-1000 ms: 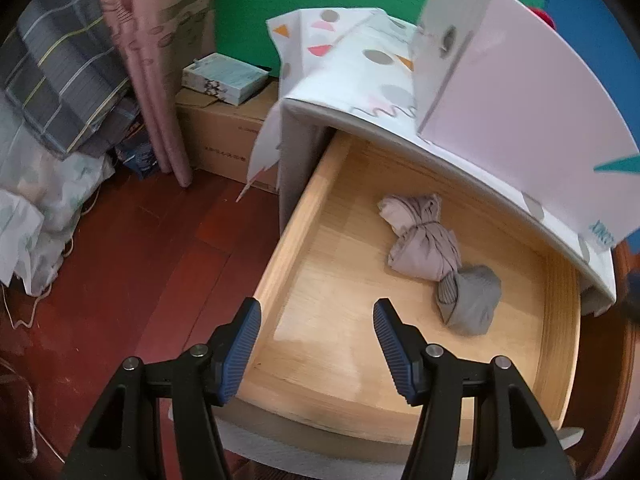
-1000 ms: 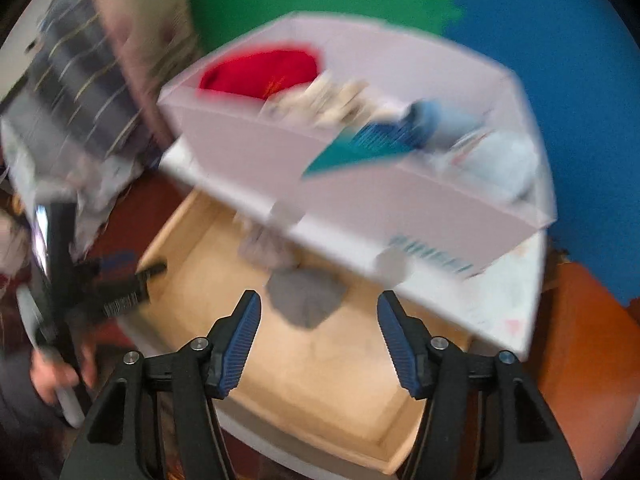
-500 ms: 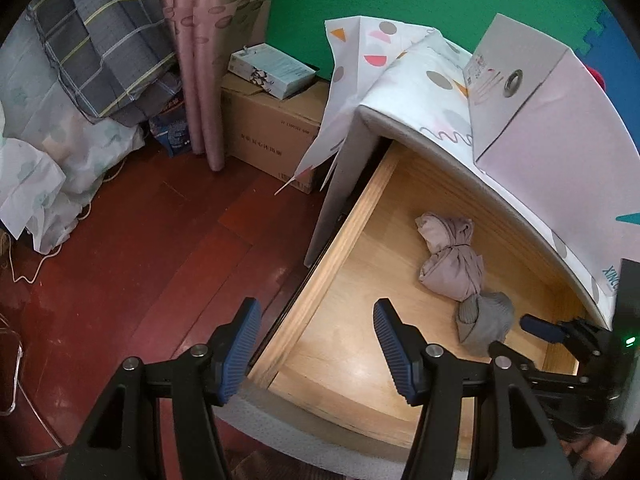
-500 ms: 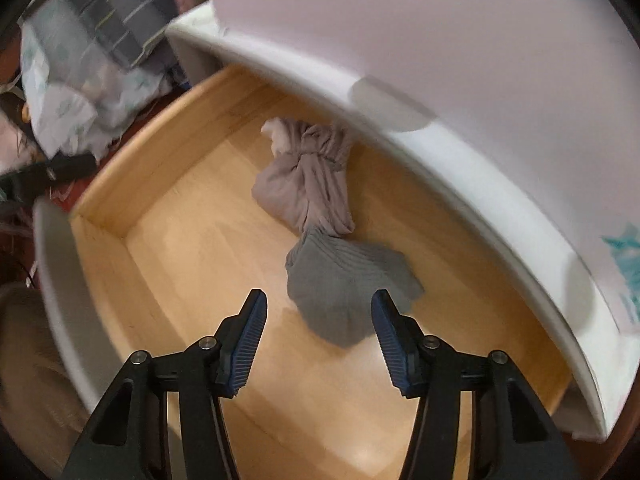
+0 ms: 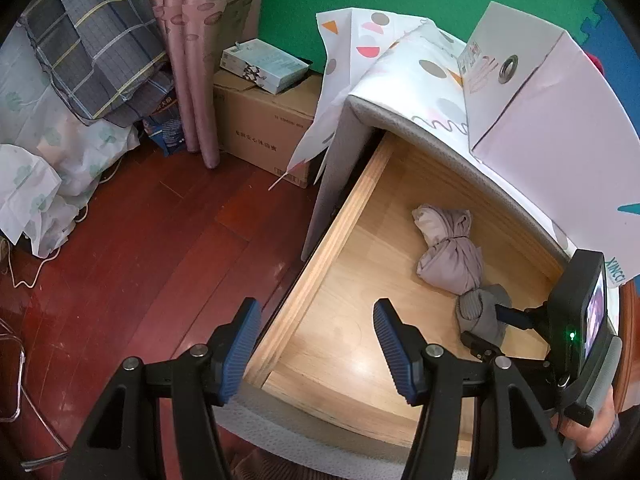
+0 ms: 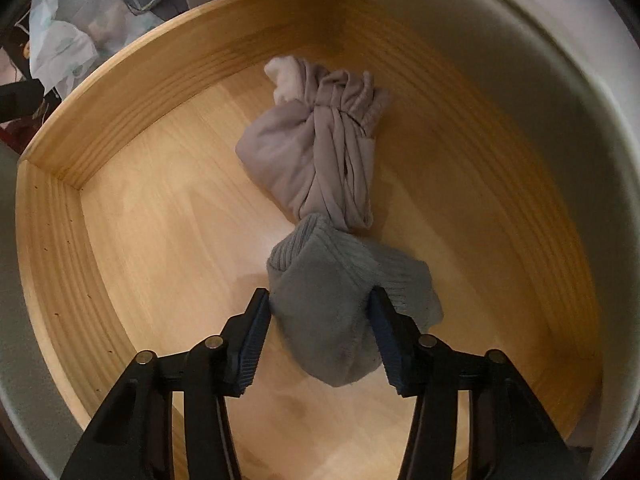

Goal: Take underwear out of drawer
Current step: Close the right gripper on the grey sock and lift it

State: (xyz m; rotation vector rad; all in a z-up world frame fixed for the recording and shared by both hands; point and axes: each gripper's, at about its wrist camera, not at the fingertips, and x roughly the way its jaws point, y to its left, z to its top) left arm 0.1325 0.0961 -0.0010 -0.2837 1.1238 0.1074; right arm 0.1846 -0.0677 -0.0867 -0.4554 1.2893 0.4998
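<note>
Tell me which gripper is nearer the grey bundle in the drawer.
Right. The right gripper straddles the grey bundle, jaws just closing and pads touching it; the left gripper hangs open above the drawer's front corner.

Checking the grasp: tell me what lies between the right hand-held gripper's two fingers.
Right wrist view: the grey ribbed bundle, both pads of the right hand-held gripper closing against it.

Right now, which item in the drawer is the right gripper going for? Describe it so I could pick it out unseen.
Look inside the open wooden drawer, where two cloth bundles lie end to end. It is the grey ribbed bundle, nearer the drawer's front, with the right gripper closing on its sides. Its neighbour, the pale mauve knotted bundle, lies further back, smoother and tied in the middle.
</note>
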